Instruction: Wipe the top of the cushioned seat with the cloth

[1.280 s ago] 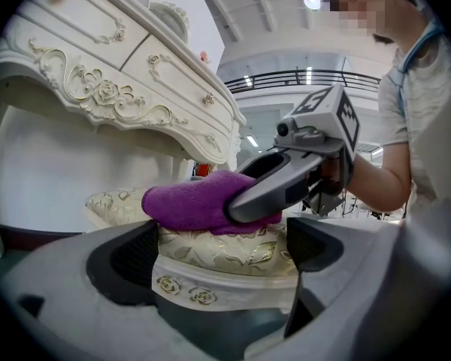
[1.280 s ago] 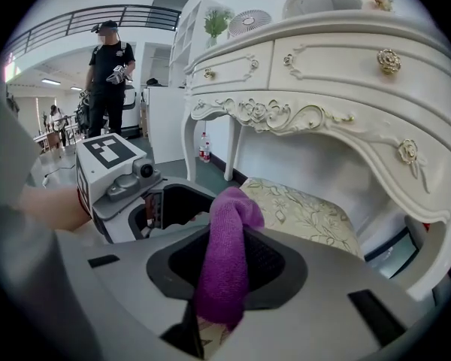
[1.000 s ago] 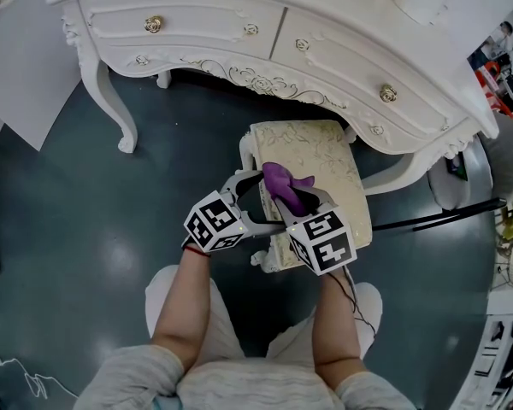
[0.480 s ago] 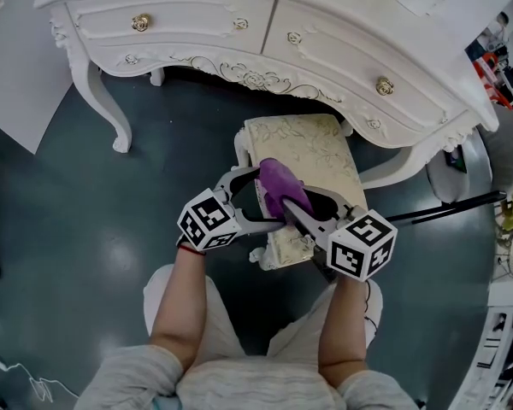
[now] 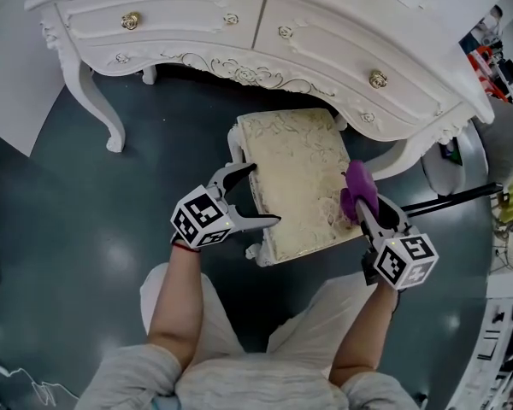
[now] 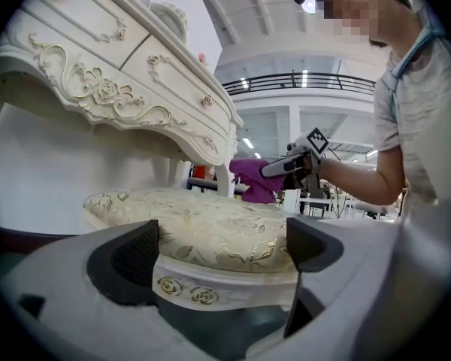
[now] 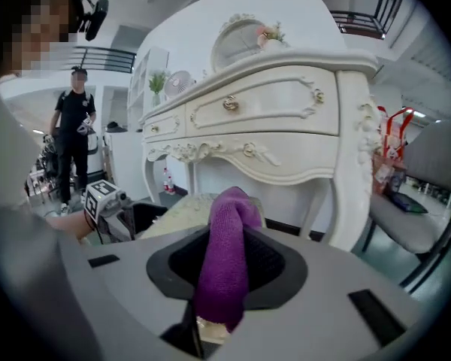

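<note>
Floral seat (image 5: 299, 178) by white dresser (image 5: 325, 24), teal floor (image 5: 68, 229); R gripper (image 5: 362, 212) clamps cloth (image 5: 357, 182).

Left claw (image 6: 222, 247): jaws apart, seat (image 6: 203, 220) edge between them
Cloth (image 6: 249, 183): purple, in right claw (image 6: 267, 171), beyond seat
Desk (image 6: 98, 74): above

My right gripper (image 5: 360, 207) has swept from the near-left part of the cushioned seat (image 5: 295, 173) across to its right edge. The purple cloth (image 5: 357, 186) travelled with it, still clamped between the jaws. The middle of the cushion is now uncovered.
</note>
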The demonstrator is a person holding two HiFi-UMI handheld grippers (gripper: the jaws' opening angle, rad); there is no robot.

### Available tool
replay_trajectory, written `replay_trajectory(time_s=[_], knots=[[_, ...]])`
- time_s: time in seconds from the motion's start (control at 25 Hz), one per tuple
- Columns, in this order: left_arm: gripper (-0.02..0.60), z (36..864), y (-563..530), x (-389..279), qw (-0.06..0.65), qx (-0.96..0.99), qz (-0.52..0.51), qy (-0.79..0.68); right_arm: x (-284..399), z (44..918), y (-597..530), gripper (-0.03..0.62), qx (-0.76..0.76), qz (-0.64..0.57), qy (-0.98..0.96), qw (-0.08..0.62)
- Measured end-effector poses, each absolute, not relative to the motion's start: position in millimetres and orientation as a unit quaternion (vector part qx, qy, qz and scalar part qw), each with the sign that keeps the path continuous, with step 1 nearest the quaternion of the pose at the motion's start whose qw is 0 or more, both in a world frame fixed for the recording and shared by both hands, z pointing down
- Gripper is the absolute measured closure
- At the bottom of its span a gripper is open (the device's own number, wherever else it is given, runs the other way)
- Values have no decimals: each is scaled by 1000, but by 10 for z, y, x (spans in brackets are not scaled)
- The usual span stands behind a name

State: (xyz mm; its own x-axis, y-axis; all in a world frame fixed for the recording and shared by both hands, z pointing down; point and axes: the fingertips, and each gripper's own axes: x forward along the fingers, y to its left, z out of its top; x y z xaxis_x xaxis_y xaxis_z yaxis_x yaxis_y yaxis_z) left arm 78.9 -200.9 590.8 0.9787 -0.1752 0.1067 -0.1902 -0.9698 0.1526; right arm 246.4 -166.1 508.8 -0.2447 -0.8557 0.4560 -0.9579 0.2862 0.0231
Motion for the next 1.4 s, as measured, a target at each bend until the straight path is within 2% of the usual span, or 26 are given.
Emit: replay_trajectory(time_s=[0.16,0.4,1.4], knots=[[52,5910,-2003,790,79,992,46,-90,2849,5221,-1533,494,620,125,-736,240],[52,5908,-2012,792,78,992,45,-88,2945,5640,-1512,494,627,109,-698,328],[54,5901,-2009,793,80,992,42,-88,2543,5665,-1453,494,616,90,-713,322]])
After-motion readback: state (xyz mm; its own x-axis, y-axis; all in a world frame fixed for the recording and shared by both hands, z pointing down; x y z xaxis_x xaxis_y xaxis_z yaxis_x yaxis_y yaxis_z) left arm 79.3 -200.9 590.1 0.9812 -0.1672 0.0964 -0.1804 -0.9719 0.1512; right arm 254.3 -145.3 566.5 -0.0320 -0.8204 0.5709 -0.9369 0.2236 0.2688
